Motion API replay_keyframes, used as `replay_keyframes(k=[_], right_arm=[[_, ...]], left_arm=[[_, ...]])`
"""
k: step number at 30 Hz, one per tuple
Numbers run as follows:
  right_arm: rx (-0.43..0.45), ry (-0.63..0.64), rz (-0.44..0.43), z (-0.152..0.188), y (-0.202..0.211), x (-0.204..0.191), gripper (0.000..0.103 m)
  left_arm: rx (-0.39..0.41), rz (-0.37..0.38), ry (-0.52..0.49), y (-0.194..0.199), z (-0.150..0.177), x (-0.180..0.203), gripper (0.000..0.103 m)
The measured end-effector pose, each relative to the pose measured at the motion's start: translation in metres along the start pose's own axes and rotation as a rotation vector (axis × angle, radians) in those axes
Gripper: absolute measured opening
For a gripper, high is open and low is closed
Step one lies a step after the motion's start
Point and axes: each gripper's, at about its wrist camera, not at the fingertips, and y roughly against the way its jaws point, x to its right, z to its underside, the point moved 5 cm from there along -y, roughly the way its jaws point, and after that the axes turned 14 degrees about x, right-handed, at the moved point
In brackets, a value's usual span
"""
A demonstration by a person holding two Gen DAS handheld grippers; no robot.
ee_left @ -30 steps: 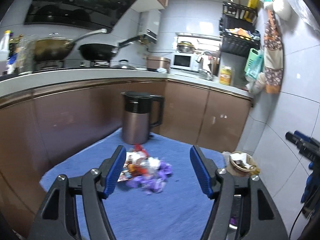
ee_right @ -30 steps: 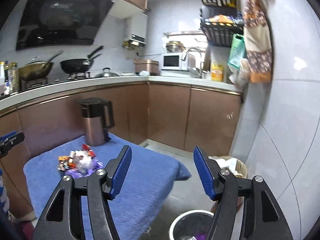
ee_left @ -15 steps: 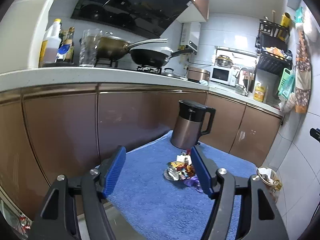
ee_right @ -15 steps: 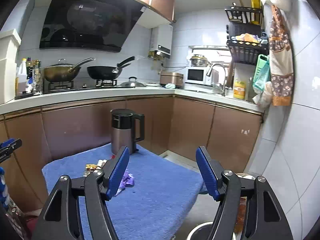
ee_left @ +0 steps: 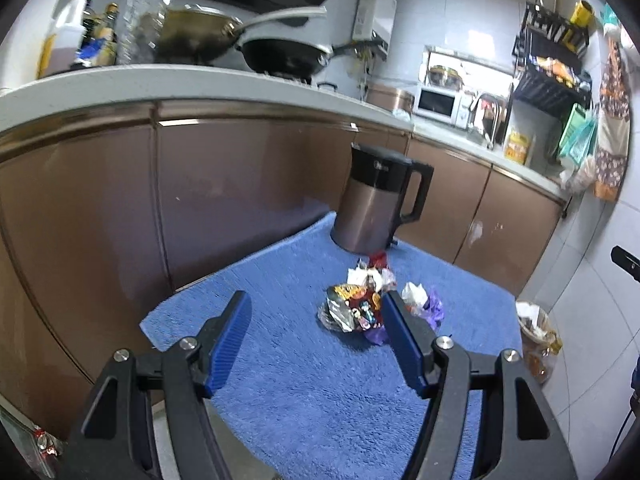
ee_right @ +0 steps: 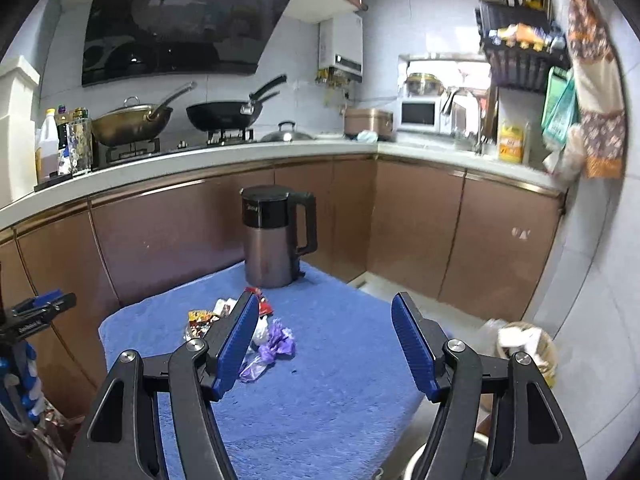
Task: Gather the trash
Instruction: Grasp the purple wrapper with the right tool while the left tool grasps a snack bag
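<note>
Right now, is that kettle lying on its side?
No, the kettle stands upright on the blue towel, behind the pile of wrappers.

A low surface covered by a blue towel [ee_left: 280,380] stood in front of the brown kitchen cabinets. On its far edge an electric kettle [ee_left: 376,208] stood upright, its black handle turned to the right. Just in front of the kettle lay a small heap of trash [ee_left: 360,304]: crumpled snack wrappers, a bit of white paper and a purple plastic scrap [ee_right: 272,344], all resting directly on the towel.
</note>
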Motion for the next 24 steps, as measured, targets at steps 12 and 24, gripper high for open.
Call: replay_keyframes(k=[12, 24], right_arm=[[-0.219, -0.024, -0.152, 0.078, -0.101, -0.03, 0.059], [-0.457, -0.149, -0.284, 0.161, -0.201, -0.05, 0.042]], left_arm=[[-0.235, 0.086, 0.091, -0.113, 0.052, 0.012, 0.065], [-0.396, 0.143, 0.193, -0.201, 0.093, 0.026, 0.052]])
